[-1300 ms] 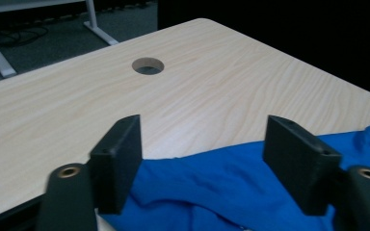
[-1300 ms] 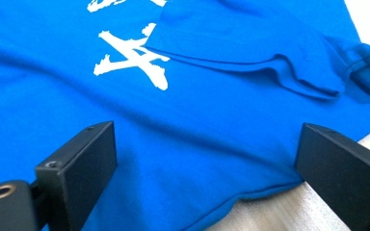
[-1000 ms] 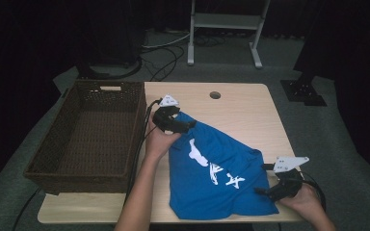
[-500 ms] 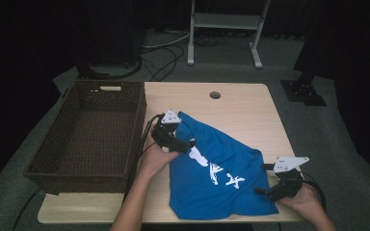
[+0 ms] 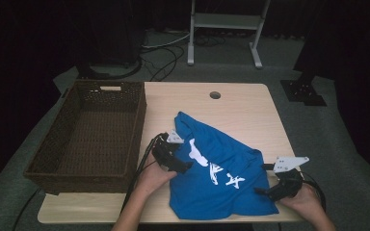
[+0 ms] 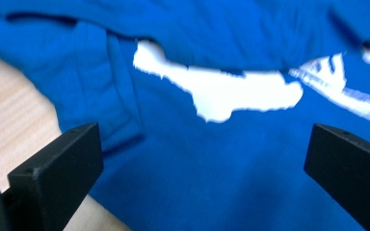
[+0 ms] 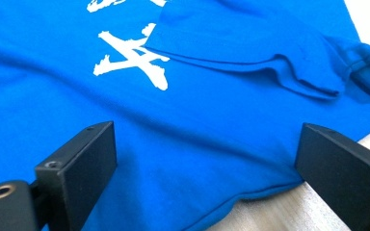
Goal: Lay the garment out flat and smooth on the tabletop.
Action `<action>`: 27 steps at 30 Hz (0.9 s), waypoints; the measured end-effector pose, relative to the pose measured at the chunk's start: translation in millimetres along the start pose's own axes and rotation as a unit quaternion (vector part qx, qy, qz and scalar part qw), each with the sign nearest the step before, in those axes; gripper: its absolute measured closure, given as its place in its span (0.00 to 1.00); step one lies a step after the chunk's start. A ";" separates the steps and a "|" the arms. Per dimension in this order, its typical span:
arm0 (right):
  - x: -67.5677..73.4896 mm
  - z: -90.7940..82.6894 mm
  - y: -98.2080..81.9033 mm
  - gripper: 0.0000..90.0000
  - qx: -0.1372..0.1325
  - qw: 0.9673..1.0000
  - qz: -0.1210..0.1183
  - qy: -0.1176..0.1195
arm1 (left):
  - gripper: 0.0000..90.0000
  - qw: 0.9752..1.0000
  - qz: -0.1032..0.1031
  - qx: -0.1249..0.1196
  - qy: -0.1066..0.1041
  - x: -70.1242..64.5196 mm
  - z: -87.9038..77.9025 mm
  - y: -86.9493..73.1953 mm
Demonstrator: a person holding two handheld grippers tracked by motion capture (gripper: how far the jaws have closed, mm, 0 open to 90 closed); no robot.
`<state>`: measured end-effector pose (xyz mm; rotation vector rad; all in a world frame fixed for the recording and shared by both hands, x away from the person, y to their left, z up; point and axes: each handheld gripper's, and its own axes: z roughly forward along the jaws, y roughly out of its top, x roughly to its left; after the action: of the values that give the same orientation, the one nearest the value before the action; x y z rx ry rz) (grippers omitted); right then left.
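Observation:
A blue T-shirt (image 5: 231, 149) with white print lies rumpled on the near half of the wooden table (image 5: 241, 110). My left gripper (image 5: 183, 166) hovers low at the shirt's left edge. Its jaws have just been opening and now stand wide apart; in the left gripper view the shirt (image 6: 197, 163) lies below my left gripper (image 6: 202, 134), with nothing pinched. My right gripper (image 5: 261, 179) rests at the shirt's near right corner. In the right gripper view the hem of the shirt (image 7: 197, 120) runs between the spread jaws of my right gripper (image 7: 204, 130), which is open.
A dark wicker basket (image 5: 139, 125) stands along the table's left side, close to my left hand. A round cable hole (image 5: 215, 95) sits near the far edge. Behind the table are a metal stand (image 5: 221, 29) and floor cables (image 5: 159, 57).
My left gripper has moved from the shirt's far tip back toward the person, down to the shirt's left edge. The right gripper has stayed put.

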<state>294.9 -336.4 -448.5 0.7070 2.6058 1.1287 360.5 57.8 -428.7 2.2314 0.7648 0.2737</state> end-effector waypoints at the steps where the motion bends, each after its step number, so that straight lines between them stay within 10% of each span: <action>1: 0.0 0.0 0.0 0.08 0.000 1.000 0.000 0.000 | 0.00 1.000 0.003 0.006 0.003 -0.3 1.6 -1.8; 27: 24.5 -5.8 -5.5 0.07 0.002 1.000 -0.003 0.003 | 0.00 0.999 0.039 0.022 -0.002 -14.2 -9.1 -28.0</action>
<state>269.8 -330.8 -448.7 0.6972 2.6142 1.1253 333.1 69.8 -441.8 2.3069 0.6878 0.2921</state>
